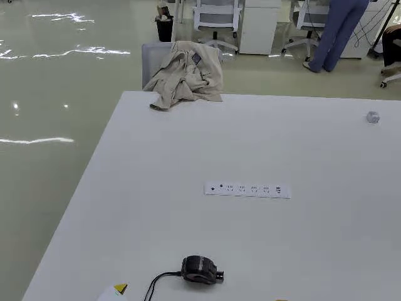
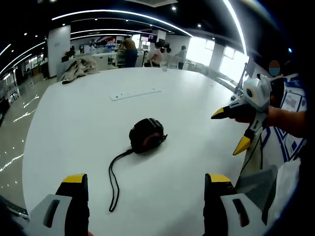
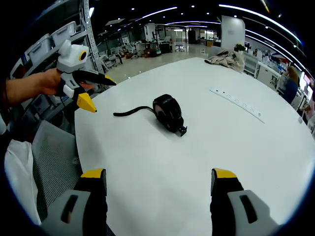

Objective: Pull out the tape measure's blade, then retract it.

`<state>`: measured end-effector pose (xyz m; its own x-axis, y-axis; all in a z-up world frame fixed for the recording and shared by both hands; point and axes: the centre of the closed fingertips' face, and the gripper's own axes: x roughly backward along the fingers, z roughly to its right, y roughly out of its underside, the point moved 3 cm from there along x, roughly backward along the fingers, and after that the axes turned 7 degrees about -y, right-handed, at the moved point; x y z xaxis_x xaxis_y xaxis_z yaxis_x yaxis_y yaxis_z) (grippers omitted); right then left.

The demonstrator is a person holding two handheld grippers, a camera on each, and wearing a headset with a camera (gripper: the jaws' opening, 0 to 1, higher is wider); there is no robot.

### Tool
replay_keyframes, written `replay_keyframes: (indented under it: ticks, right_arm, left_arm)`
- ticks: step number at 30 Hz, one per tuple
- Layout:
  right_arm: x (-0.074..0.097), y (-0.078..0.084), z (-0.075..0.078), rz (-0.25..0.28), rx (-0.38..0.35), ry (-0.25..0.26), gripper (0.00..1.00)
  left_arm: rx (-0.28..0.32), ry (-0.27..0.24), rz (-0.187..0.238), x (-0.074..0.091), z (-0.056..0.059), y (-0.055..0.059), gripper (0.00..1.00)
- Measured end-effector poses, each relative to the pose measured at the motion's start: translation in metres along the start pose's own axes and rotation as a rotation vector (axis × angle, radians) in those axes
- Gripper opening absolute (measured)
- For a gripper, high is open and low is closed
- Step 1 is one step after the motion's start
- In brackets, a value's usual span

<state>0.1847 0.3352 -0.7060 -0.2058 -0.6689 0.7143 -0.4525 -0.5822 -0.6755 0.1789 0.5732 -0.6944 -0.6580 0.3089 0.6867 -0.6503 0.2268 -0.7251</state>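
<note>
A black tape measure [image 1: 200, 270] lies on the white table [image 1: 250, 144] near its front edge, with the blade fully in and a black wrist strap [image 1: 153, 285] trailing to the left. My left gripper [image 2: 146, 189] is open and held short of the tape measure [image 2: 146, 135], touching nothing. One of its yellow fingertips [image 1: 120, 288] shows in the head view. My right gripper [image 3: 158, 177] is also open and apart from the tape measure [image 3: 168, 113], whose blade hook [image 3: 182, 132] faces it. Each gripper view catches the other gripper in a hand, jaws spread: the right gripper [image 2: 229, 130], the left gripper [image 3: 100, 94].
A white power strip [image 1: 247, 189] is set flat in the table's middle. A beige jacket [image 1: 186, 76] hangs over a chair at the far edge, and a small crumpled object [image 1: 373, 117] sits far right. A person [image 1: 338, 31] stands beyond, among office chairs.
</note>
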Motion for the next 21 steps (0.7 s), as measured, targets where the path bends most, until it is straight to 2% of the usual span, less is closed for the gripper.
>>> replay_keyframes:
  ticks: [15, 21]
  right_arm:
    - [-0.014, -0.003, 0.006, -0.014, 0.032, -0.017, 0.88]
    - [-0.020, -0.004, 0.010, -0.020, 0.040, -0.023, 0.87]
  left_arm:
    - [-0.019, 0.016, 0.000, -0.018, 0.003, -0.004, 0.93]
    - [-0.030, 0.017, -0.005, -0.025, 0.000, -0.004, 0.93]
